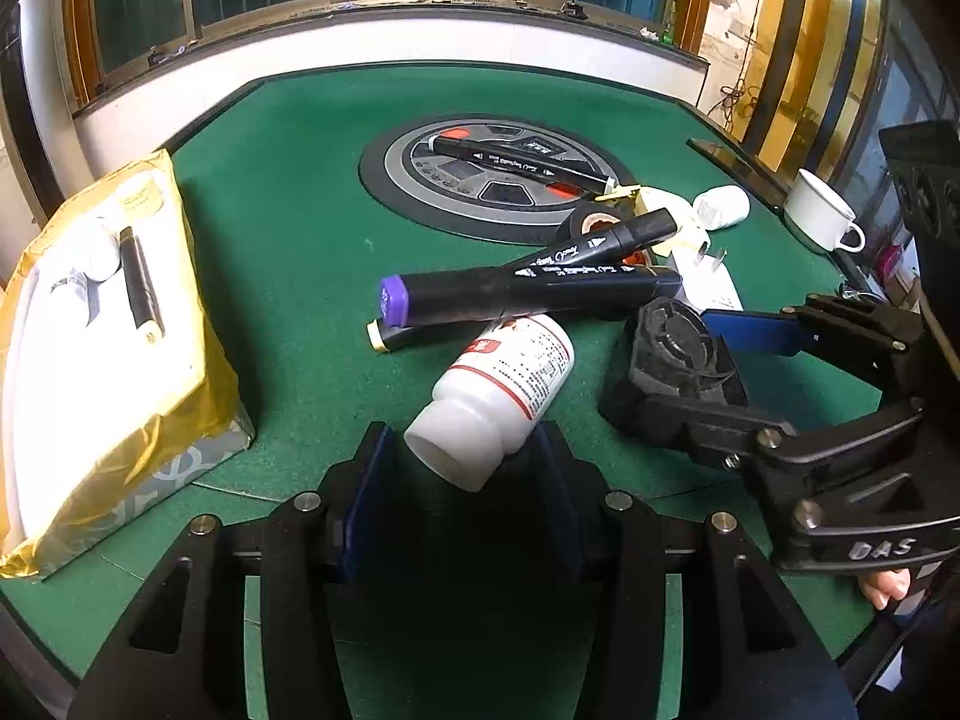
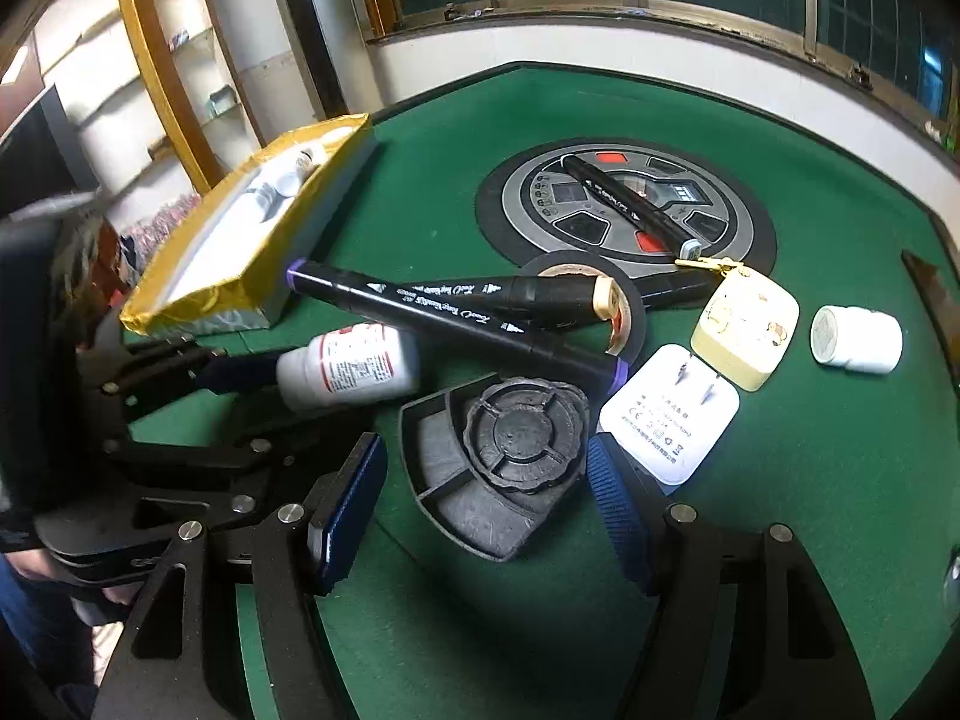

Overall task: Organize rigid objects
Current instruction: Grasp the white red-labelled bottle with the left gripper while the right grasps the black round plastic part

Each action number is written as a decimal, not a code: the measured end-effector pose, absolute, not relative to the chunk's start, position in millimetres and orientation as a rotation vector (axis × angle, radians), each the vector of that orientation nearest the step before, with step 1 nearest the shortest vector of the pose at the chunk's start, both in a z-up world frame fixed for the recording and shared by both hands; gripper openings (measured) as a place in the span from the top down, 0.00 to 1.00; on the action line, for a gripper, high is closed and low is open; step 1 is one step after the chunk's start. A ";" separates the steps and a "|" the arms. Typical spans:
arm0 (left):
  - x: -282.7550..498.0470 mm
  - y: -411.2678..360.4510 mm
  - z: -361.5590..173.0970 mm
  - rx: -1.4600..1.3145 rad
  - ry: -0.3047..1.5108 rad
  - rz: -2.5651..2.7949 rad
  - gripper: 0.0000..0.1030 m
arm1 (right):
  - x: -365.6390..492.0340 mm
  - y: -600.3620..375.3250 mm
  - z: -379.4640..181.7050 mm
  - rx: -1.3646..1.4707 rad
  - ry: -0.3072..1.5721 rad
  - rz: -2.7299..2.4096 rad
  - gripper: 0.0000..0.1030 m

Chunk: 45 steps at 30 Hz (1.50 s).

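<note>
Straddling the white plastic pill bottle (image 1: 501,387) lying on the green felt surface (image 1: 288,252) with our open left hand-held gripper (image 1: 462,468), we risk dislodging the purple-capped black marker (image 1: 528,294) resting against it.

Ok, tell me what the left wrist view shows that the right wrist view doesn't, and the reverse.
Only the left wrist view: a white mug at the table's far right edge, and a black marker lying in the gold box.

Only the right wrist view: the printed face of the white plug adapter and the whole yellow plug.

Both: the white pill bottle between the open left claw, the black filter part between the open right claw, crossed markers, tape roll.
</note>
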State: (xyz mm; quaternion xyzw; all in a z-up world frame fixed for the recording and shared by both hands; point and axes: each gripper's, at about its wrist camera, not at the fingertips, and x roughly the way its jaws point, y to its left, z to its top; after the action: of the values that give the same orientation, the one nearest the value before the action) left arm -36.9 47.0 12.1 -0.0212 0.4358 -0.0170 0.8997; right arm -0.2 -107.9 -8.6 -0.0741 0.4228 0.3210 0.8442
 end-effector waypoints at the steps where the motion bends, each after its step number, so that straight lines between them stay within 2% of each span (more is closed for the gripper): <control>1: -37.2 46.8 12.9 -0.042 0.900 -0.037 0.55 | -0.2 -108.7 -9.7 -0.158 0.898 0.665 0.42; 6: -31.9 38.5 17.5 0.012 0.903 -0.047 0.54 | 1.2 -124.5 -7.3 -0.079 0.990 0.672 0.42; 7: -28.9 36.5 17.4 0.026 0.905 -0.045 0.51 | 1.1 -127.6 -7.3 -0.067 1.011 0.672 0.42; 11: -13.5 30.6 13.9 0.058 0.920 -0.042 0.47 | 1.6 -134.5 -8.1 -0.034 1.052 0.660 0.42; 20: -23.1 20.5 12.7 0.025 0.940 -0.134 0.47 | -0.2 -135.4 -8.0 -0.028 1.056 0.644 0.42; 21: -28.5 17.0 13.8 0.015 0.949 -0.166 0.54 | 0.0 -135.1 -7.7 -0.027 1.057 0.644 0.42; 27: -41.7 3.7 23.5 0.058 0.944 -0.182 0.52 | 1.5 -136.1 -7.6 -0.010 1.065 0.646 0.42; 39: -4.6 35.6 27.1 -0.205 0.974 -0.126 0.52 | 13.5 -157.4 -6.4 0.065 1.101 0.551 0.42; 45: 12.8 25.5 18.3 -0.170 1.012 -0.061 0.52 | 13.9 -157.7 -7.0 0.072 1.100 0.545 0.42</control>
State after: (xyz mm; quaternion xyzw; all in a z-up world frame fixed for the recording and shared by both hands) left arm 12.8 25.5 18.3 -0.0813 0.4841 -0.0293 0.8707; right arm 13.9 -157.7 -7.0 0.0340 0.5160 0.2559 0.8168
